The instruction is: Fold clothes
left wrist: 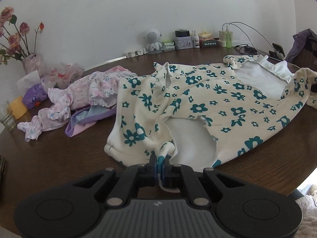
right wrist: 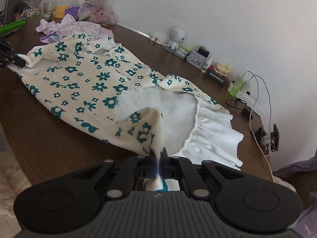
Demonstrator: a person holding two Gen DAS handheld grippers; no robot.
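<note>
A cream dress with teal flowers (left wrist: 208, 99) lies spread across the dark wooden table (left wrist: 59, 154); it also shows in the right wrist view (right wrist: 83, 75), with its white frilled hem (right wrist: 214, 138) at the near end. My left gripper (left wrist: 160, 159) is shut on a bunched shoulder corner of the dress at its near edge. My right gripper (right wrist: 158, 155) is shut on a pinched fold near the hem. The left gripper also shows at the far left of the right wrist view (right wrist: 18, 59), holding the dress.
A pile of pink and purple clothes (left wrist: 79, 99) lies left of the dress. A flower vase (left wrist: 31, 63), a glass (left wrist: 7, 117), a white speaker figure (left wrist: 152, 39), boxes, bottles and charger cables (right wrist: 257, 107) line the wall side.
</note>
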